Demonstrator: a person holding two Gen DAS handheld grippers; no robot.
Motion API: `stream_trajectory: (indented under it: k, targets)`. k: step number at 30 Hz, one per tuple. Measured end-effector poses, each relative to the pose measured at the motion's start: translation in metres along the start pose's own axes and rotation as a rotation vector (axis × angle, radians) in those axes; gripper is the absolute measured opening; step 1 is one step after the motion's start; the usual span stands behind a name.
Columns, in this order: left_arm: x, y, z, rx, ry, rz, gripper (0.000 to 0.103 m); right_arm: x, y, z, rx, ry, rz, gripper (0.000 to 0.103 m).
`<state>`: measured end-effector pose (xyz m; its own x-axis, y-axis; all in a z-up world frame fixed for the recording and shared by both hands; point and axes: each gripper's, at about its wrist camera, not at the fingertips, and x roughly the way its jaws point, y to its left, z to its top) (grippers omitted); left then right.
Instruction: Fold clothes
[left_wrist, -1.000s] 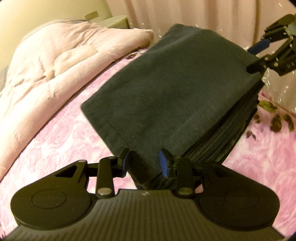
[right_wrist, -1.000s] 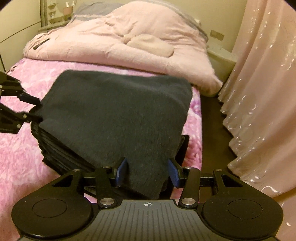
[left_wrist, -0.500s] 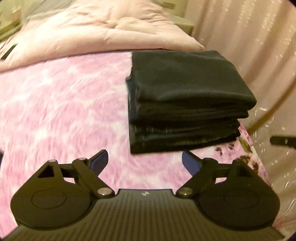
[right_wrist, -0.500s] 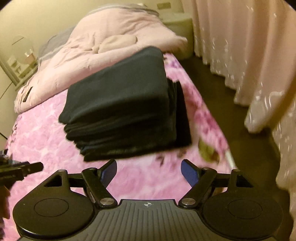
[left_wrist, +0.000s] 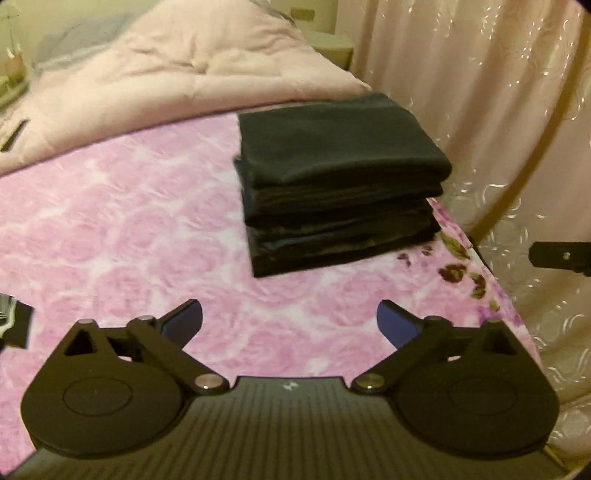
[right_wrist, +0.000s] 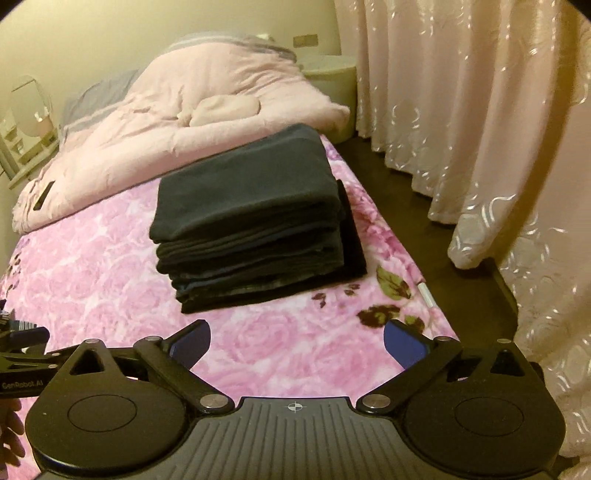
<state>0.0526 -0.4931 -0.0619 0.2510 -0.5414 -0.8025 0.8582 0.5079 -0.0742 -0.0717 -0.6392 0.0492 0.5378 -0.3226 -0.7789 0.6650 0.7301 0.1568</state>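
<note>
A stack of folded dark clothes (left_wrist: 332, 162) (right_wrist: 251, 206) lies on the pink rose-patterned bedspread (left_wrist: 110, 229) (right_wrist: 92, 266), close to the bed's right edge. My left gripper (left_wrist: 290, 323) is open and empty, held back from the stack's near side. In the right wrist view my right gripper (right_wrist: 297, 341) is also open and empty, a short way in front of the stack. Part of the right gripper (left_wrist: 561, 256) shows at the right edge of the left wrist view, and the left gripper's body (right_wrist: 22, 354) shows at the left edge of the right wrist view.
A bunched pale pink quilt (left_wrist: 177, 66) (right_wrist: 184, 122) fills the head of the bed behind the stack. Pink curtains (left_wrist: 480, 92) (right_wrist: 461, 110) hang to the right across a narrow dark floor strip (right_wrist: 424, 221). A round bedside table (right_wrist: 330, 79) stands in the far corner.
Both grippers let go of the top dark garment, opened wide and pulled back. The garment now lies flat on top of the stack.
</note>
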Motion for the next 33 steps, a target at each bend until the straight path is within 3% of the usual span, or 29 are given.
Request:
stream_trajectory:
  k: [6, 14, 17, 27, 33]
  targets:
    - [-0.031, 0.005, -0.009, 0.02, 0.007, -0.017, 0.101, -0.028, 0.023, -0.015, 0.056, 0.008, -0.075, 0.102]
    - [-0.057, -0.002, -0.025, -0.002, 0.036, -0.015, 0.1, -0.038, 0.025, -0.019, 0.036, 0.025, -0.055, 0.102]
    - [-0.061, -0.01, -0.025, -0.013, 0.004, 0.036, 0.1, -0.036, 0.024, -0.013, 0.007, 0.025, -0.037, 0.102]
    - [-0.067, -0.02, -0.011, -0.11, -0.002, 0.088, 0.1, -0.034, 0.011, 0.006, -0.043, -0.01, 0.028, 0.102]
    - [-0.066, -0.025, -0.007, -0.114, 0.019, 0.109, 0.1, -0.033, 0.006, 0.009, -0.045, -0.004, 0.039, 0.102]
